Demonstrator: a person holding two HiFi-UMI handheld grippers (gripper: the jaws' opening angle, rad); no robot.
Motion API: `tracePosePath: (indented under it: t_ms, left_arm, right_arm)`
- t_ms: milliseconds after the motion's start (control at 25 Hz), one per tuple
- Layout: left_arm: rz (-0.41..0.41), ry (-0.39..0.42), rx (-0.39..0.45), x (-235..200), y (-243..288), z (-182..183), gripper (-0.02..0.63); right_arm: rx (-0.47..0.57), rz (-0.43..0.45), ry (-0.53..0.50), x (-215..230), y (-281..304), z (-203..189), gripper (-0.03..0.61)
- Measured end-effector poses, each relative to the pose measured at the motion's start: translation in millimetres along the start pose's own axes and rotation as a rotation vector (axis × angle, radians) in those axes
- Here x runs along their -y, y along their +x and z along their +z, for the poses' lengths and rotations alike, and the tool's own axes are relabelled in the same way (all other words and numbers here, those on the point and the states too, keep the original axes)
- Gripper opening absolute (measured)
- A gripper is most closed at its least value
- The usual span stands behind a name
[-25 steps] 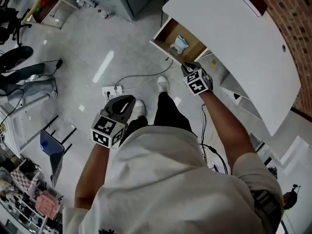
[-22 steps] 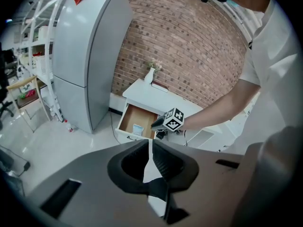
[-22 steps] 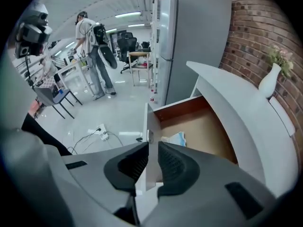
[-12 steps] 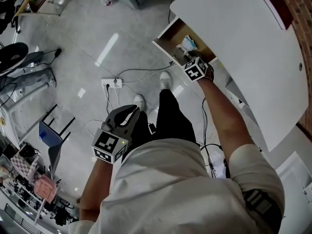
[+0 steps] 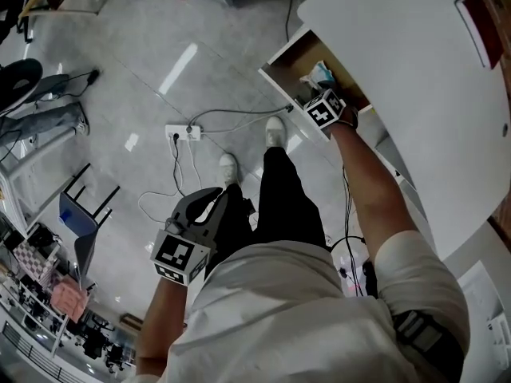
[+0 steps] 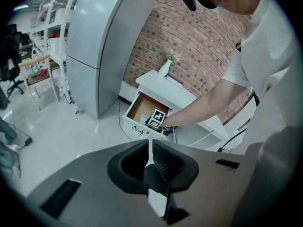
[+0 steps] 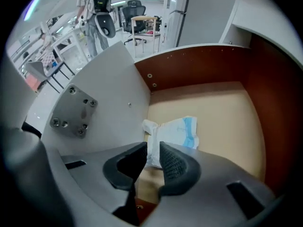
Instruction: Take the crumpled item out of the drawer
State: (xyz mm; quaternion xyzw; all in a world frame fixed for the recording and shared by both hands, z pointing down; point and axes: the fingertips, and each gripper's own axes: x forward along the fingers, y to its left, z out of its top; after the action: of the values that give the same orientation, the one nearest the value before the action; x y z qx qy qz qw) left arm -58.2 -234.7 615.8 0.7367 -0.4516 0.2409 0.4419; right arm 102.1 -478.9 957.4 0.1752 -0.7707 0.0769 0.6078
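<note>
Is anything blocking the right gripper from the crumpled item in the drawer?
Nothing visible does. The drawer stands open; the crumpled white-and-blue packet lies alone on its floor, its near edge showing between the jaws of the right gripper.

Glossy grey floor [image 5: 120,94], brick wall [image 6: 199,37], tall grey cabinet [image 6: 94,51], white power strip [image 5: 184,132] on floor.
</note>
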Motion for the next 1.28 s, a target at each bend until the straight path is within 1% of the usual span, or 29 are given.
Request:
tracePosePath:
  t_ms: [120,240,320,440,640,840,960,1120,1280]
  left_arm:
    - [0.01,-0.011,0.001,-11,1,-7,0.029]
    - [0.025,-0.017,0.01,-18,5,-9,0.029]
    - [0.027,-0.016,0.013,-18,6,-12,0.029]
    - [0.019,-0.006,0.018,-14,2,-14,0.029]
    - [-0.008,0.029,0.037,-2,-10,-8,0.029]
    - [-0.03,0.084,0.064,8,-30,-8,0.029]
    - [-0.039,0.108,0.075,16,-45,-14,0.029]
    - [-0.067,0.12,0.104,22,-74,-20,0.029]
    - [-0.09,0.16,0.136,24,-103,-28,0.029]
  right_arm:
    - [-0.018,-0.014,-0.015,-2,16,2,0.1]
    - [-0.026,-0.027,-0.032,1,24,2,0.068]
    - [-0.019,-0.046,-0.031,5,22,2,0.044]
    - [-0.002,-0.063,-0.016,6,11,2,0.032]
    - [0.025,-0.07,0.039,7,-23,5,0.031]
    - [0.062,-0.078,0.081,-1,-62,10,0.03]
    - [0.081,-0.07,0.095,-13,-87,13,0.03]
    - [0.1,-0.066,0.111,-36,-130,21,0.03]
    - [0.121,-0.073,0.12,-64,-173,27,0.029]
